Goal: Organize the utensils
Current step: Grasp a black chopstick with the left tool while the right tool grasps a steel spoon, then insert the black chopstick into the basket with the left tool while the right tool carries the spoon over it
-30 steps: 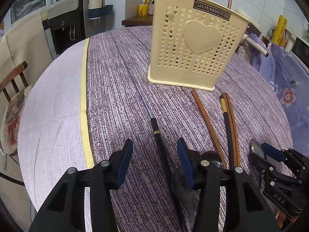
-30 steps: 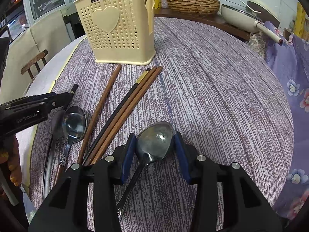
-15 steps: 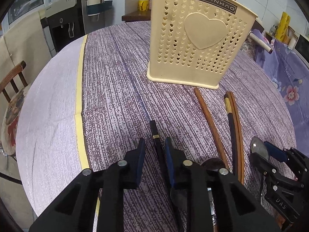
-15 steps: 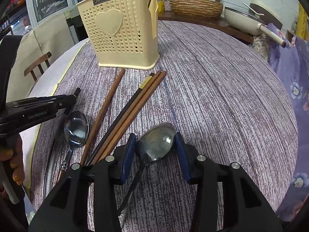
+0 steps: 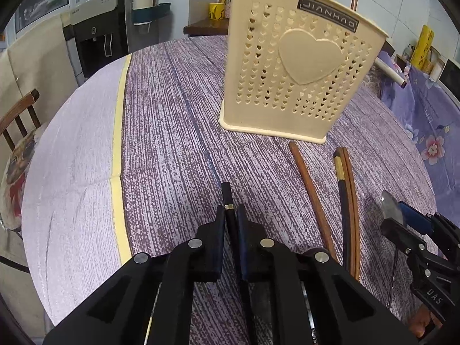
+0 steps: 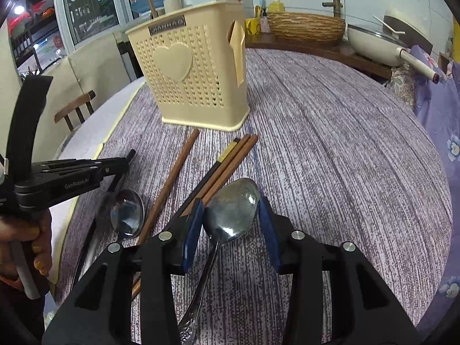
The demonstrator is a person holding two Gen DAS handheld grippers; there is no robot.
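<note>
1. Left gripper (image 5: 231,224), bottom centre of the left wrist view: clamped on a slim black chopstick with a gold band (image 5: 228,201), tip poking out just beyond the pads.
2. Right gripper (image 6: 231,221), lower centre of the right wrist view: pads snug against the bowl of a large steel spoon (image 6: 230,210), handle trailing back underneath.
3. Just left: a smaller steel spoon (image 6: 127,212) and loose brown wooden chopsticks (image 6: 230,164) flat on the purple woven tablecloth (image 6: 330,143).
4. Handling, judged: stiff, light, slippery; likely to pivot in a tip grip, so better held mid-shaft or at the spoon's neck.
5. Farthest, upper centre: cream perforated plastic holder with a heart (image 6: 189,77), upright, probable destination.
</note>
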